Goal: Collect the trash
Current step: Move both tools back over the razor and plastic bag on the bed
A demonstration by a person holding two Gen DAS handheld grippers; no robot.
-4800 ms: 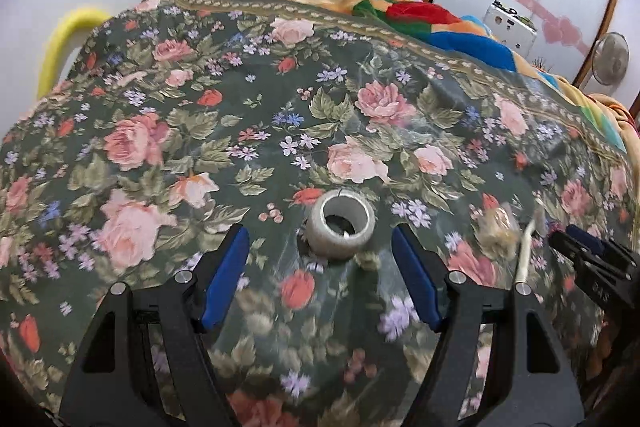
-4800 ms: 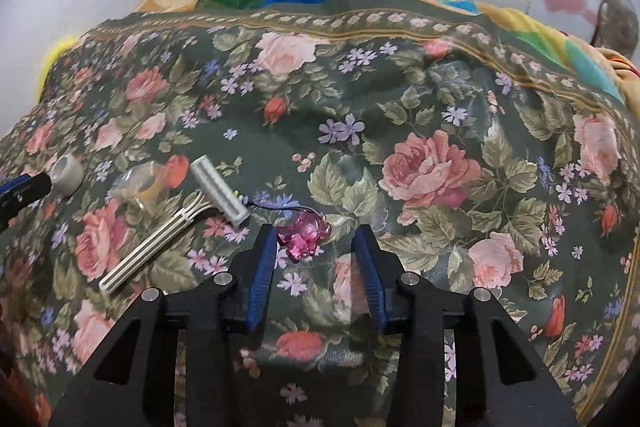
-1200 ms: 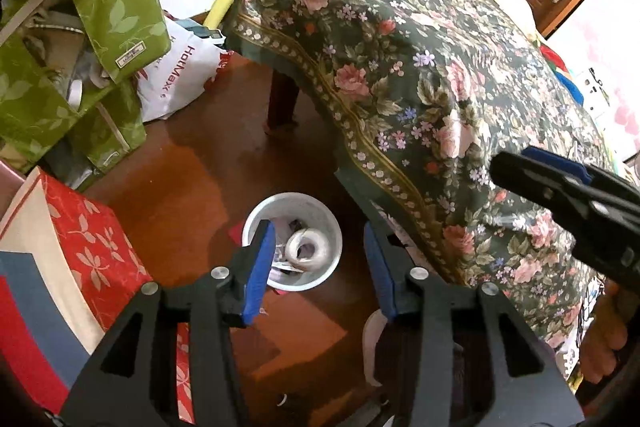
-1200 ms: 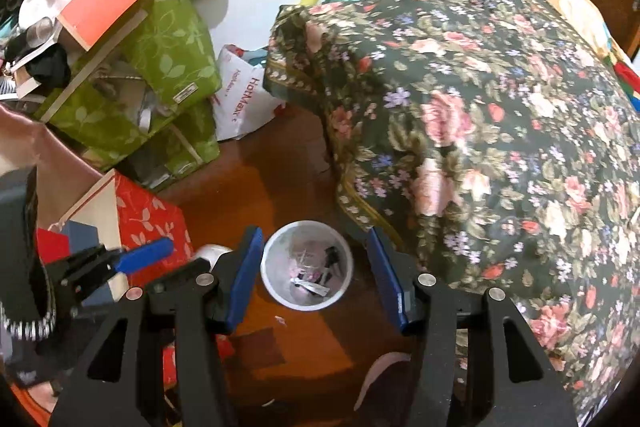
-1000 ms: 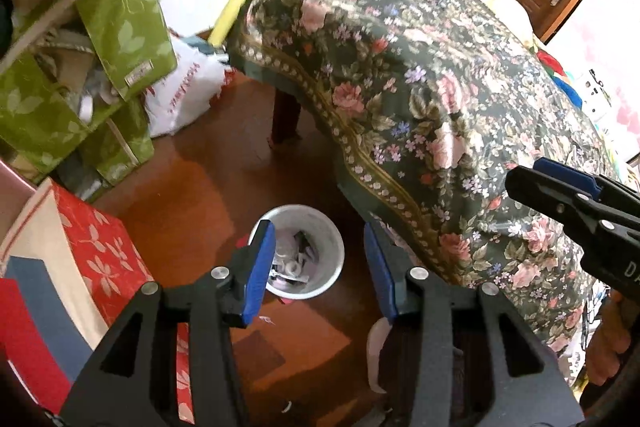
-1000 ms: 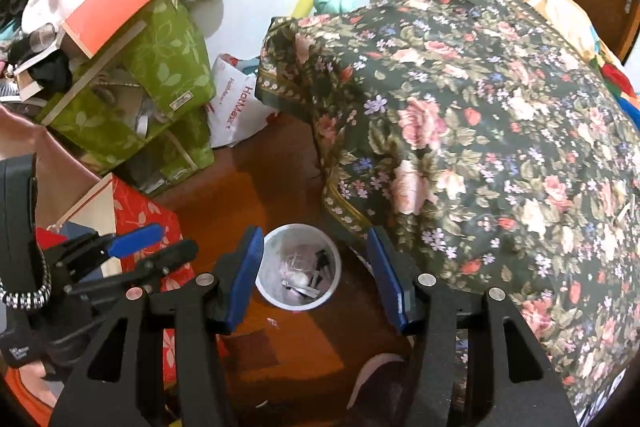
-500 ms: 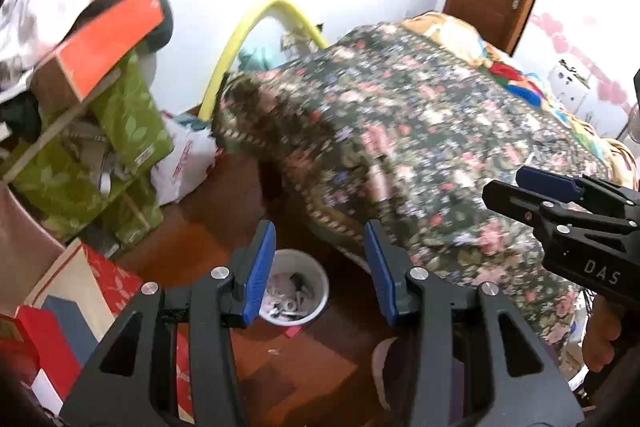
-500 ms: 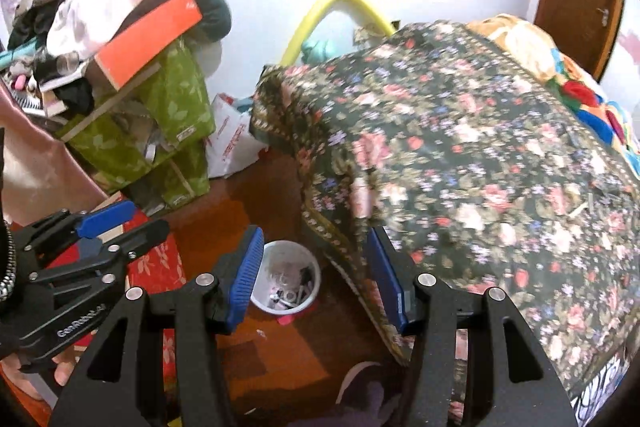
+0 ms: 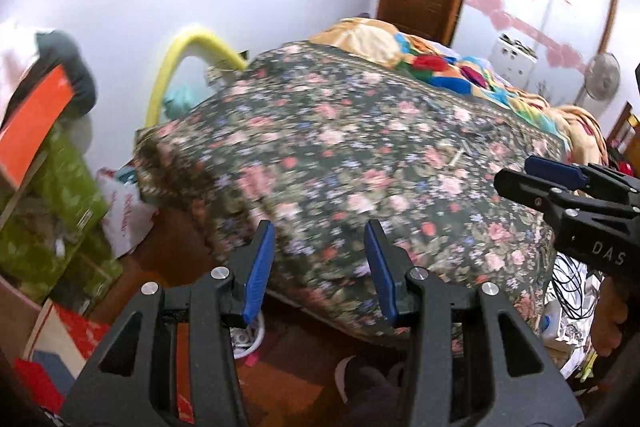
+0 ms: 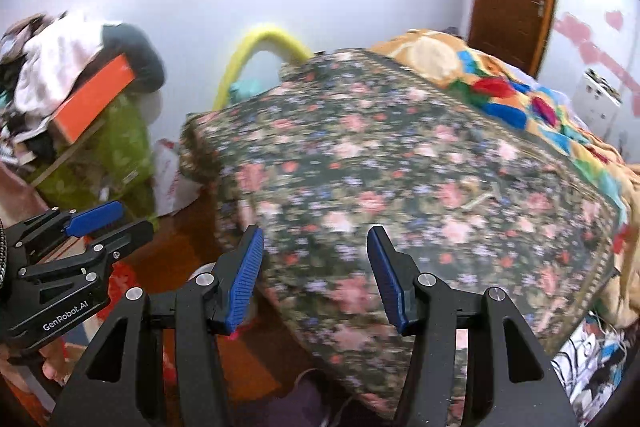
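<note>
You are looking at a soft matt floral cloth (image 9: 360, 155) draping the bed, over a glossy reddish wood floor (image 9: 280, 379). Your fingers (image 10: 244, 275) are showing ribbed blue pads on matt black plastic with shiny metal screws (image 10: 425, 279).

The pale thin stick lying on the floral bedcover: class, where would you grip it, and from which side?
Grip the stick across its narrow width, near mid-length, coming straight down from above. It lies flat and slanted on the soft bedcover, so there is no side to get under; turn the jaws crosswise to its length. Blur hides its finer shape, so treat this as a judgement.
</note>
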